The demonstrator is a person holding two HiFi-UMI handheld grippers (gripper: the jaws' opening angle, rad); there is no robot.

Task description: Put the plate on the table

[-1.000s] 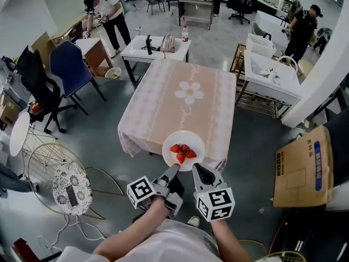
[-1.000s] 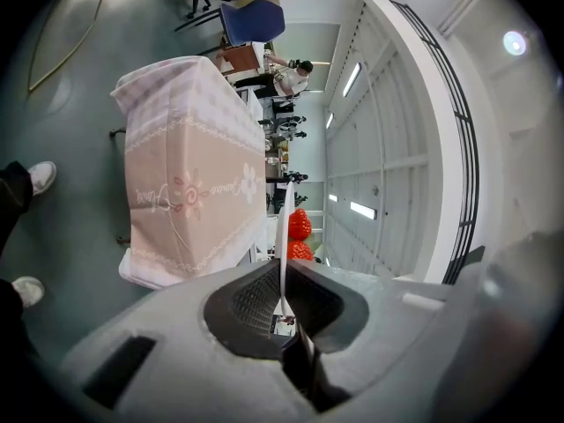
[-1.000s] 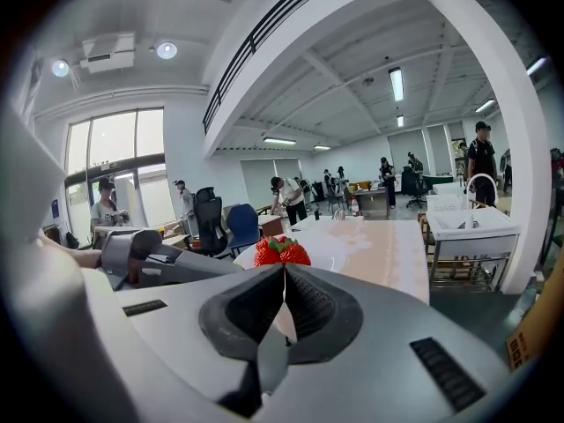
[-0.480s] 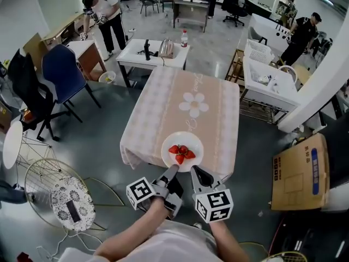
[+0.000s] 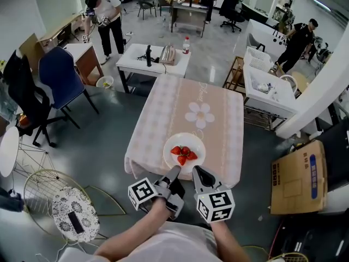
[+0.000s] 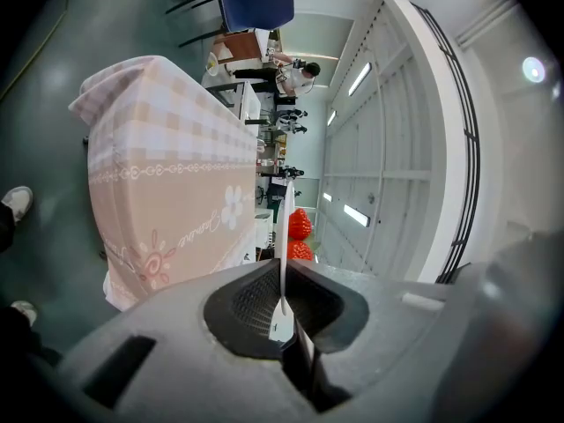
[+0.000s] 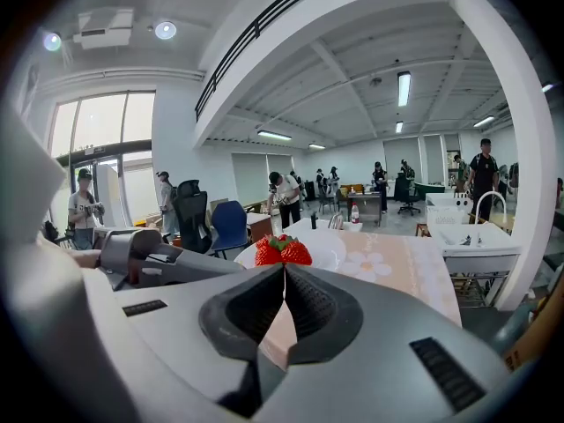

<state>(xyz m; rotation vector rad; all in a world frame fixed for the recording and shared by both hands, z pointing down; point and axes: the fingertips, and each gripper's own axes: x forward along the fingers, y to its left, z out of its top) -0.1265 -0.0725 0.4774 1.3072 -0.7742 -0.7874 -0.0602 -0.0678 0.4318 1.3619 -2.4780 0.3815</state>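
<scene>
The left gripper point(image 5: 175, 171) pinches the near rim of the plate point(image 5: 192, 144), which stands edge-on between its pressed jaws. The right gripper point(image 5: 197, 171), just beside it, is closed on the same rim. Strawberries point(image 5: 182, 154) lie on the plate. It is held over the near end of the table point(image 5: 180, 105).

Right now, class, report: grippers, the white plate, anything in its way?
Left gripper shut on rim of white round plate; right gripper shut at near rim. Plate with red strawberries aloft over pink-clothed table. Nothing blocking.
</scene>
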